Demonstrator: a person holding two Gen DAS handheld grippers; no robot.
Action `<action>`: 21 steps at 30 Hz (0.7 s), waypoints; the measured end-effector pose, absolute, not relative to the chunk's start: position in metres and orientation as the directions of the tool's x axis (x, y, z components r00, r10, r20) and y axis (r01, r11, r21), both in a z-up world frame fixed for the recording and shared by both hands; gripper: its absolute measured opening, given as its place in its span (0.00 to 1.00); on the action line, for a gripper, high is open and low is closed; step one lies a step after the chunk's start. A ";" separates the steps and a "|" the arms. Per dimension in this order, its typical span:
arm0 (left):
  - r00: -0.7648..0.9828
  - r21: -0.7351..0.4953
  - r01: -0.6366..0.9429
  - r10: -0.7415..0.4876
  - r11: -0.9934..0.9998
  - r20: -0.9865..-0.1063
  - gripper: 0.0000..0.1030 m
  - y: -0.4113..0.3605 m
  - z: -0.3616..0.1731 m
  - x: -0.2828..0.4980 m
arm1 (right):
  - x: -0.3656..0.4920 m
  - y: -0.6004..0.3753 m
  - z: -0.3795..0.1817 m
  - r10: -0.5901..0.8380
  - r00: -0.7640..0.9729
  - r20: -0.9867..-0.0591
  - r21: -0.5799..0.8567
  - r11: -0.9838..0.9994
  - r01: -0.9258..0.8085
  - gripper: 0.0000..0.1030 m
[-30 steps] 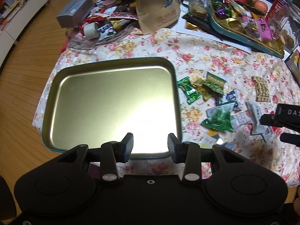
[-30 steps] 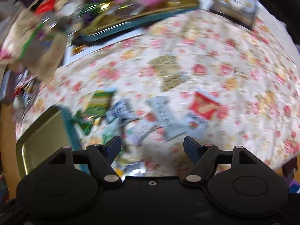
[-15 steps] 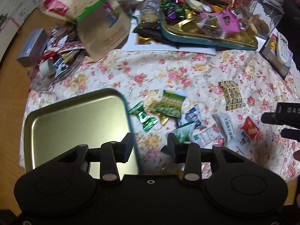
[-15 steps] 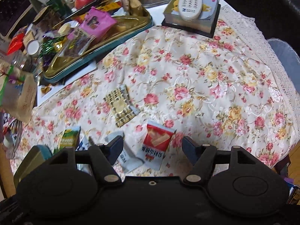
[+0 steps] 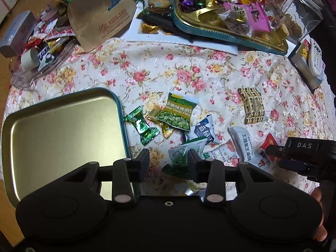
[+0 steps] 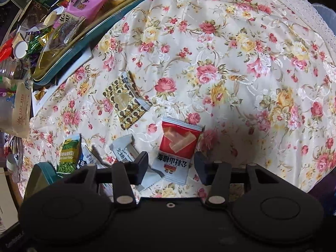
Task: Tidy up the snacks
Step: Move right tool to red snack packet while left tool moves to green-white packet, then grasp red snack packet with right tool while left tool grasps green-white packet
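Right gripper [image 6: 171,164], fingers standing apart, is hovering over the red snack packet [image 6: 178,147] lying between them on the counter [image 6: 241,63]. Left gripper [image 5: 168,161], fingers apart, is framing a pale green packet [image 5: 182,153] beside the empty tin tray [image 5: 63,134].

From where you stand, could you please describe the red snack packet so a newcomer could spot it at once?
Start at the floral tablecloth and find the loose snacks scattered beside the empty gold tray. The red snack packet lies flat at the right end of that scatter, directly ahead of the open right claw. It alone is bright red, with a white lower band.
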State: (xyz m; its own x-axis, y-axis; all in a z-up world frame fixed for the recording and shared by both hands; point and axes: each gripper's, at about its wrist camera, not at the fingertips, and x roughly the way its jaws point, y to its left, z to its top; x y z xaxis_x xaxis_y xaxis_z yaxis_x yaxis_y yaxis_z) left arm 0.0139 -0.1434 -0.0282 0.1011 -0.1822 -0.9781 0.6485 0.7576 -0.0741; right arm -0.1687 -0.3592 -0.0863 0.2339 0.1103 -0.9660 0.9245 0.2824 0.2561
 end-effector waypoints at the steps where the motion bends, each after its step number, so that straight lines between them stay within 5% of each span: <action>1: 0.089 -0.084 0.642 -0.183 0.762 -0.979 0.47 -0.142 -0.030 0.016 | -0.167 -0.358 -0.087 0.103 0.232 -0.967 0.252 0.285 0.925 0.47; 13: 0.031 -0.142 0.600 -0.200 0.787 -0.979 0.47 -0.145 -0.041 0.030 | -0.164 -0.363 -0.105 0.060 0.196 -0.979 0.204 0.256 0.945 0.47; 21: -0.024 -0.173 0.580 -0.195 0.796 -0.980 0.47 -0.151 -0.060 0.030 | -0.147 -0.354 -0.104 0.037 0.199 -0.979 0.200 0.344 0.917 0.35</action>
State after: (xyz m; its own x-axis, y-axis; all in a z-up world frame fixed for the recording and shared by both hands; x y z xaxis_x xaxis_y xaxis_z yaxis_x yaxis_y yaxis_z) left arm 0.0296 -0.1510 -0.0596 -0.0241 -0.1952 -0.9805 0.5802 0.7960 -0.1727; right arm -0.1467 -0.3541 -0.1044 0.1994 0.0367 -0.9792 0.9175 0.3440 0.1997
